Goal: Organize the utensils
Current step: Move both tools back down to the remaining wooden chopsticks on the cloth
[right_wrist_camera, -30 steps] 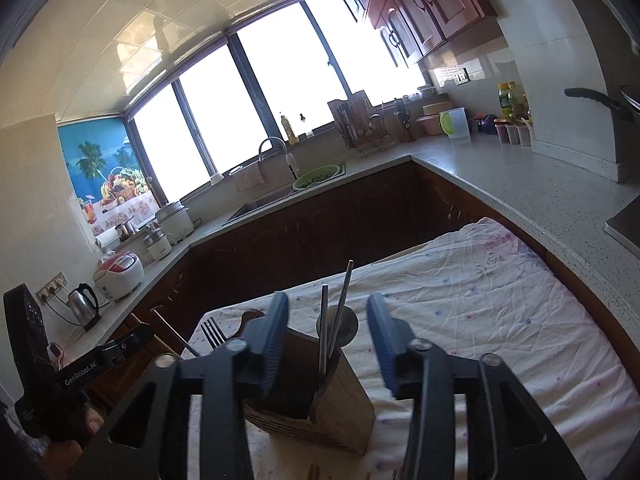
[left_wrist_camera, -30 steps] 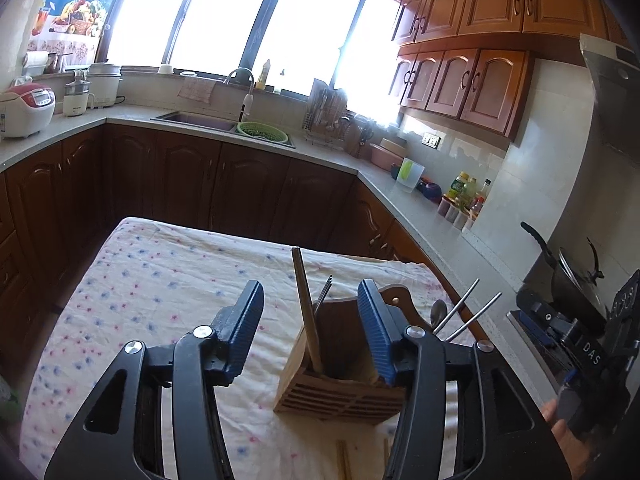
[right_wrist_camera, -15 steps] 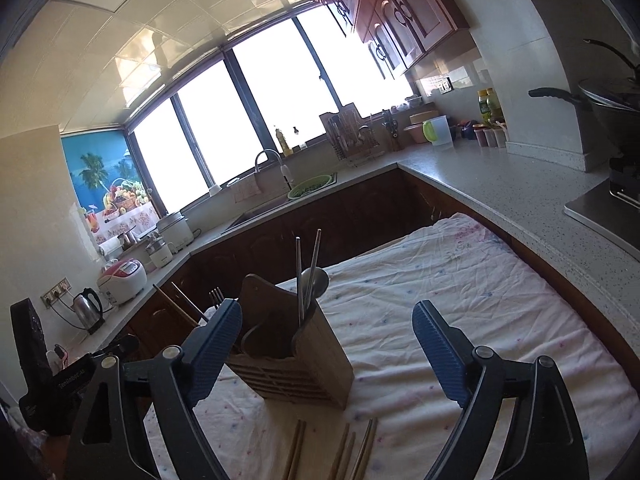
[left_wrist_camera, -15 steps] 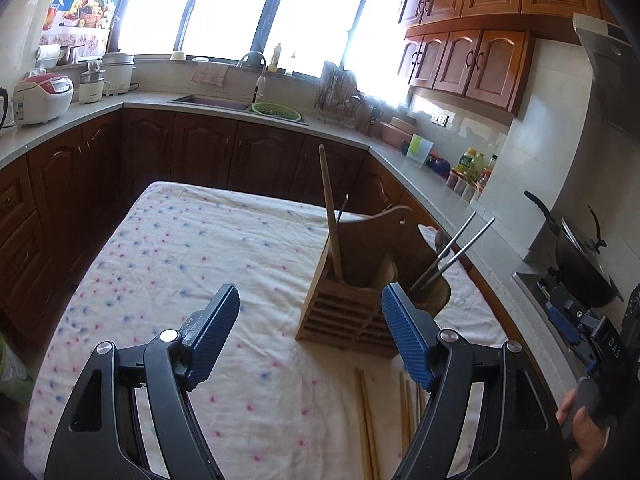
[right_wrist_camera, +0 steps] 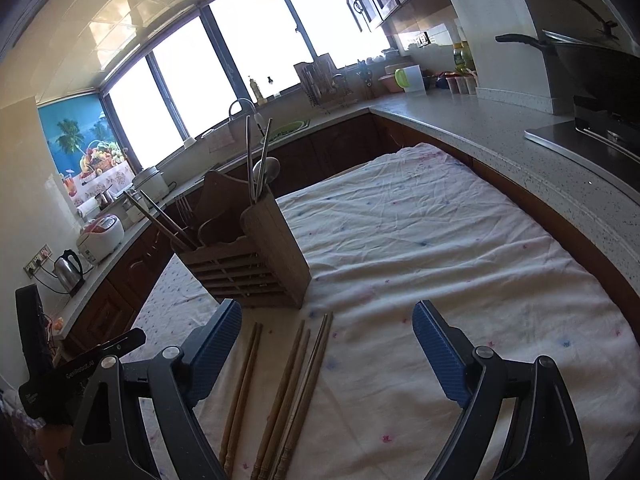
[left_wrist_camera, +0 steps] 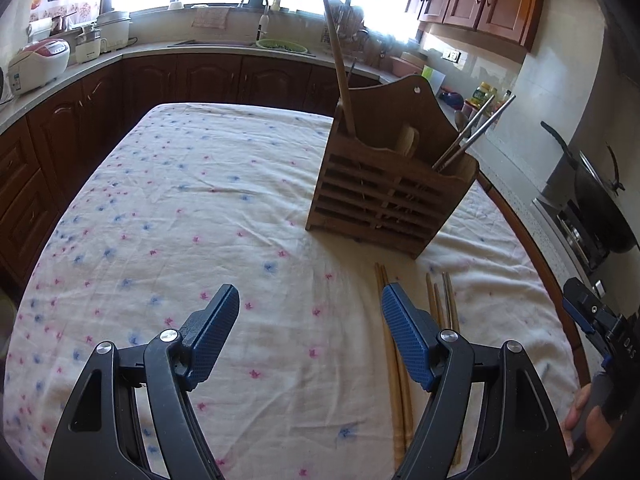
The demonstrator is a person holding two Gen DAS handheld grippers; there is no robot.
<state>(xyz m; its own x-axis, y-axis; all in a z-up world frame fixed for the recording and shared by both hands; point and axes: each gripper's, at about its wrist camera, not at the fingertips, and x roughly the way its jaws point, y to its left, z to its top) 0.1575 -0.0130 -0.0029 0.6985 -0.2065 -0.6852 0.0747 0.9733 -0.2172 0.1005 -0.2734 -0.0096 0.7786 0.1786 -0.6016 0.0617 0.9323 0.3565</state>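
We see a table draped in a white cloth (left_wrist_camera: 180, 208) sprinkled with small blue and pink flowers, and behind it dark wooden base cabinets (left_wrist_camera: 208, 76) run under a pale speckled countertop (right_wrist_camera: 500, 128). On that counter we find a white and red rice cooker (left_wrist_camera: 38, 64), a steel kettle (right_wrist_camera: 69, 270), a sink with a curved faucet (left_wrist_camera: 256, 0) and a green colander (left_wrist_camera: 282, 45) beside it, all below wide bright windows (right_wrist_camera: 256, 48). To the right we make out reddish wall cabinets (left_wrist_camera: 472, 0), a few condiment jars (right_wrist_camera: 462, 82) and a black wok (left_wrist_camera: 596, 196) on the stove.
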